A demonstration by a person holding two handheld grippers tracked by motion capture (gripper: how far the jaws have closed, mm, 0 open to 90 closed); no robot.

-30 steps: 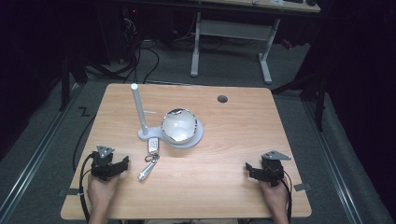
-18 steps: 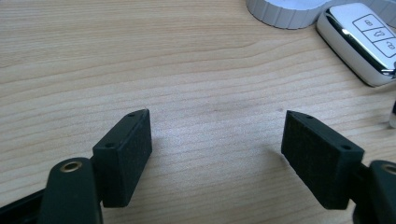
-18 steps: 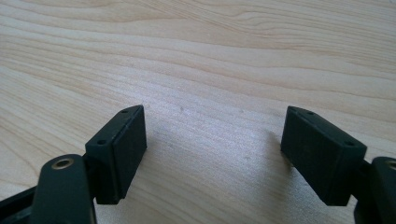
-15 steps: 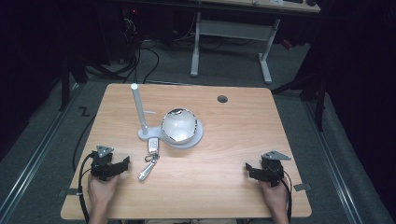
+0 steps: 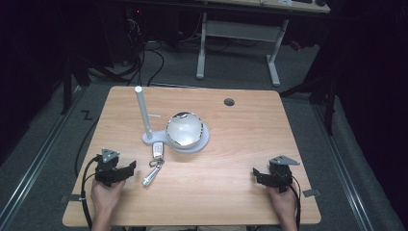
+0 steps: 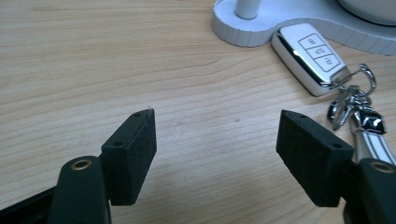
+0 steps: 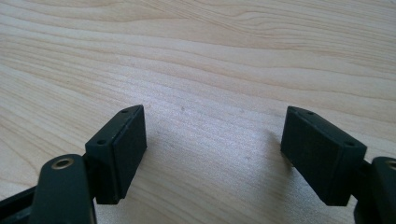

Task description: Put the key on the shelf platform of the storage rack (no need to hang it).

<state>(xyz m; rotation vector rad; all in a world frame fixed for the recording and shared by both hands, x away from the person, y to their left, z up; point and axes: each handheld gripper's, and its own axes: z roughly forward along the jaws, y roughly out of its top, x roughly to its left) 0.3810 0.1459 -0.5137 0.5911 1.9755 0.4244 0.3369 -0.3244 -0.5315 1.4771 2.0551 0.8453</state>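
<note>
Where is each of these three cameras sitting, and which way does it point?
High view: above the person's side, looking forward and down on the table; both hands, left gripper and right gripper show.
Left gripper view: on the left gripper, low over the wood, facing the key fob; its open fingers show.
Right gripper view: on the right gripper, facing bare wood.
Shared: high and left views both show the fob and white stand.

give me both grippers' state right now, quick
Left gripper: open, holding nothing, jaws beside the car key.
Right gripper: open, holding nothing, over bare table.
</note>
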